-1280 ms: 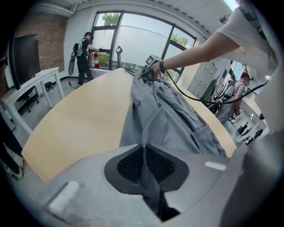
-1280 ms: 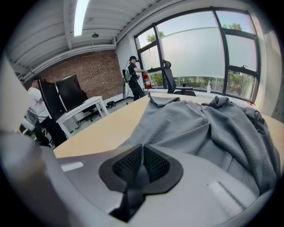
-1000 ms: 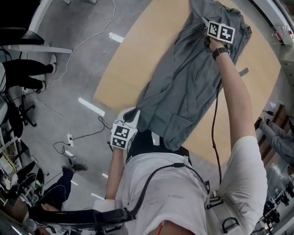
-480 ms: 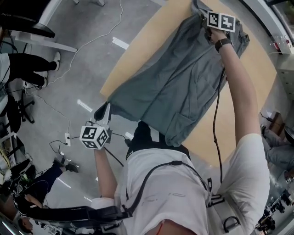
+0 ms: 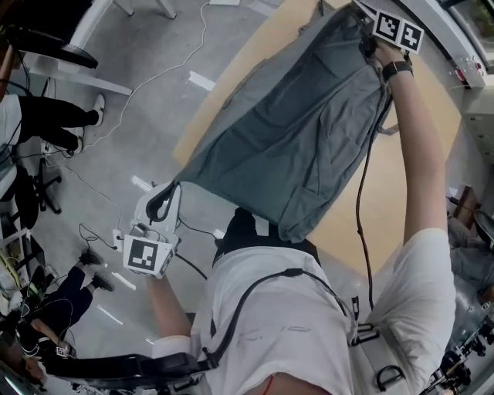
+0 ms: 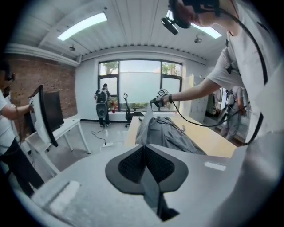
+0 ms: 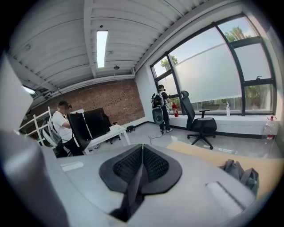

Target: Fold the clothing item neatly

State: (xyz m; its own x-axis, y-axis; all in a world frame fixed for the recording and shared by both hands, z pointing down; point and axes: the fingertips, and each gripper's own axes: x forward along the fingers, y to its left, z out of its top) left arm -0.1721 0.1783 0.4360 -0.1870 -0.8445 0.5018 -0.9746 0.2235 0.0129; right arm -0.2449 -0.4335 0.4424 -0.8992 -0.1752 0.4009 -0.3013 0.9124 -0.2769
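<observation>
It was an open-plan office or lab workroom. A brick wall (image 7: pixel 111 99) ran down one side, and tall windows (image 7: pixel 208 71) stood under a slatted ceiling with strip lights (image 7: pixel 101 42). A white desk (image 7: pixel 113 131) carried a dark monitor (image 7: pixel 95 122), with a seated person (image 7: pixel 60 126) beside it. A black swivel chair (image 7: pixel 199 122) stood by the glass. Cables (image 5: pixel 154 77) and a power strip (image 6: pixel 105 144) lay on the grey floor (image 5: pixel 139 131) beside a long wooden surface (image 6: pixel 208 137).

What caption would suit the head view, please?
The left gripper and right gripper, shut on a grey fabric garment, hold it spread above a wooden table.
</observation>
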